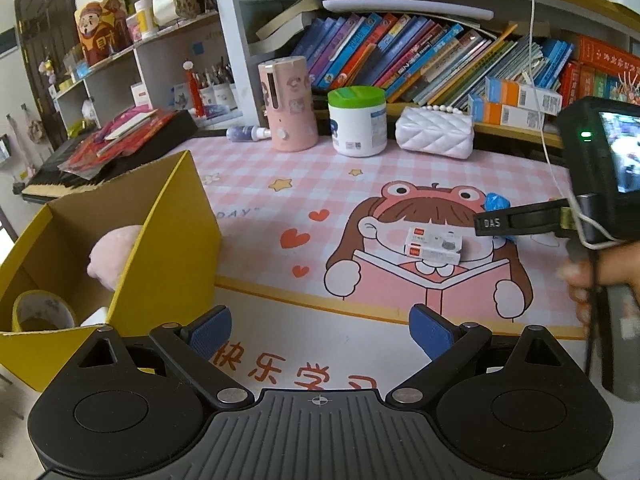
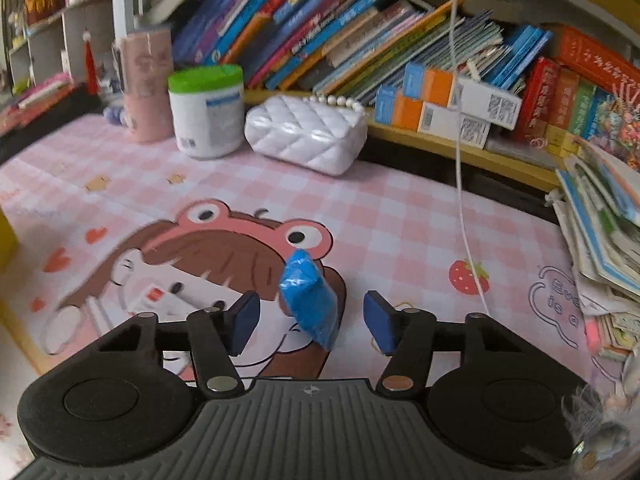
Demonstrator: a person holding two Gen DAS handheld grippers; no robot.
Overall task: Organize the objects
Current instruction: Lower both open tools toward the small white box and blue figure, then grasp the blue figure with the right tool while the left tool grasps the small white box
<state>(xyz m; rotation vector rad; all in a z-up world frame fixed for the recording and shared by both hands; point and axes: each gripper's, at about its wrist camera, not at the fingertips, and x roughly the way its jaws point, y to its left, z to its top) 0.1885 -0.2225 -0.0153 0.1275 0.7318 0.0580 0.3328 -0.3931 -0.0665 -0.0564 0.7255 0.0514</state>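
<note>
blue packet [image 2: 308, 300] on the pink cartoon mat [image 2: 400, 220], between the right gripper [image 2: 312, 320] pads, not pinched.

gaps show on both sides of the packet, so right jaws are open around it. small white boxes [image 1: 434, 246] lie just left of it on the mat; white quilted purse [image 2: 308, 140], green-lid tub [image 2: 206, 112] and pink canister [image 1: 286, 104] stand far, by the books. yellow cardboard box [image 1: 168, 240] at near left holds a pink plush [image 1: 114, 254] and tape roll [image 1: 42, 312]. left gripper [image 1: 320, 334] tilts down over bare mat, released, empty. a hand [image 1: 592, 280] holds the right tool's grip.
</note>
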